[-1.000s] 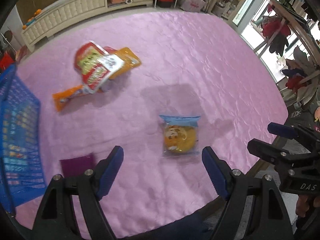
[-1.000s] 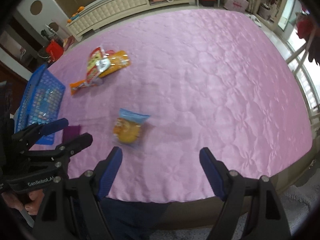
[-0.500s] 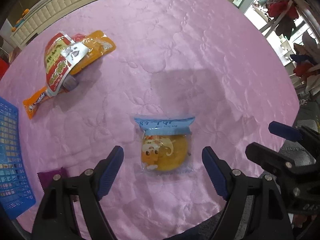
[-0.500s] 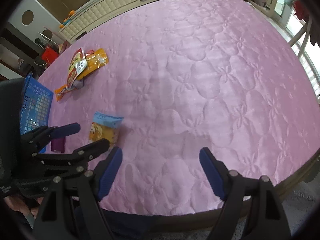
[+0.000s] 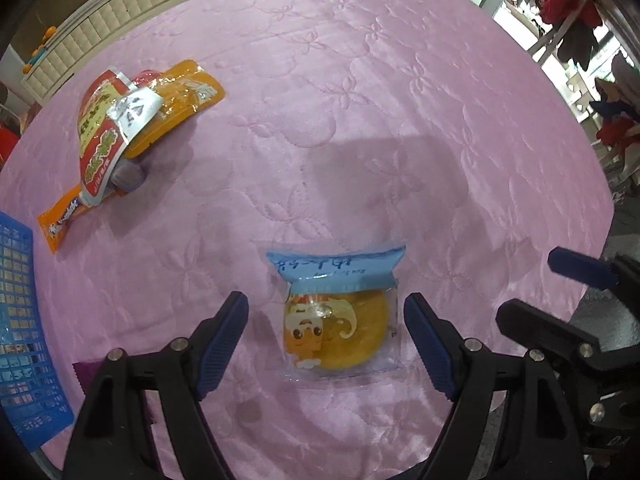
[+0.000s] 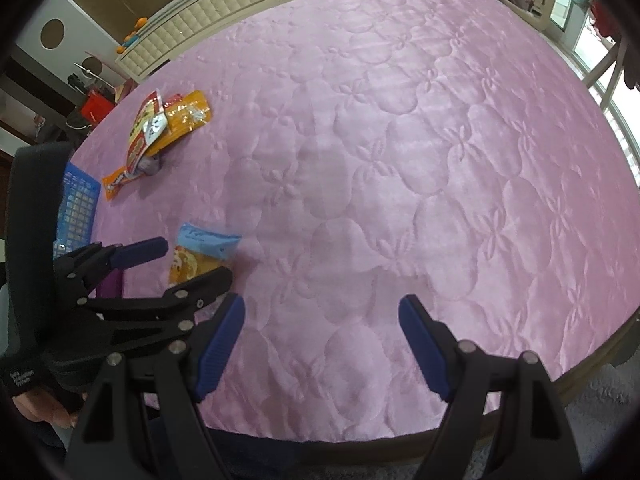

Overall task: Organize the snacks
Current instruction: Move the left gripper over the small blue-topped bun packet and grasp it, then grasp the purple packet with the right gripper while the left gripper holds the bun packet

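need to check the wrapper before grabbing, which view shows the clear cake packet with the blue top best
The left wrist view: the clear-wrapped round yellow cake packet with a blue top strip lies fully visible between the open left hand-held gripper. In the right wrist view it is small, partly covered by that gripper.

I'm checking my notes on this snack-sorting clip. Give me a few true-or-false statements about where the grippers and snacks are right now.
1. The left gripper is open around the round cake packet. True.
2. The right gripper holds a snack. False: it is open, with nothing between its fingers.
3. The cake packet lies in the blue basket. False: it lies on the pink quilt.
4. The red and orange snack packets overlap. True.
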Available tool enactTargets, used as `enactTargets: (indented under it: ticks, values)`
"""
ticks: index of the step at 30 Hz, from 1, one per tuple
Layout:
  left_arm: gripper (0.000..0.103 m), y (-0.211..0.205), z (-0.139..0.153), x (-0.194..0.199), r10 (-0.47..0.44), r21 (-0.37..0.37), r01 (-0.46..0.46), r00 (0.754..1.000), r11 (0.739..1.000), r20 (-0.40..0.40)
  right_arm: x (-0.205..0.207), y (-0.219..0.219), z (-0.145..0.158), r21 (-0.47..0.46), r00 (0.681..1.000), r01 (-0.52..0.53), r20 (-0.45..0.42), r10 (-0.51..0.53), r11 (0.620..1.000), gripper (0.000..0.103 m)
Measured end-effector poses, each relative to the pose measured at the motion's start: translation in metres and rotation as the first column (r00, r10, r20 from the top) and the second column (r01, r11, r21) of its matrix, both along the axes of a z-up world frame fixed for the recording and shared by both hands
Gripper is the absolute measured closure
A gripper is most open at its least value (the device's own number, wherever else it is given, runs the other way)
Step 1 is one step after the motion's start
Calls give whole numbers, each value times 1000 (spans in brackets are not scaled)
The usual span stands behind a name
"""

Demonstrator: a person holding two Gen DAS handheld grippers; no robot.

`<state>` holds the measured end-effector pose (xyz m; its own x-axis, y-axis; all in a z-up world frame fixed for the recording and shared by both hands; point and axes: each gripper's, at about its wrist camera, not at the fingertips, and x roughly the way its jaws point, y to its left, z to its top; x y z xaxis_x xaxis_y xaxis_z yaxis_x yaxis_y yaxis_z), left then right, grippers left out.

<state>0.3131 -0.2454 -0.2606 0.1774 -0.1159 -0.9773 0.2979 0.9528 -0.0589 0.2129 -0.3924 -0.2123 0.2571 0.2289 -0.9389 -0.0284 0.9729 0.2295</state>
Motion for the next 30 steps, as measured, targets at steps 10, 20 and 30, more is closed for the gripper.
enactTargets:
  ticks: [10, 20, 30]
  values:
    - [51, -9, -7, -12, -22, 24, 22, 1000, 999, 17, -3, 9, 0, -8, 1000, -5, -7, 4, 1000, 20]
    - [51, 72, 62, -56, 111, -57, -103, 978, 993, 174, -18, 53, 34, 25, 987, -140, 87, 138, 990, 20]
    - [51, 163, 104, -125, 245, -104, -223, 917, 969, 316, -30, 136, 50, -66, 902, -382, 191, 387, 922, 20]
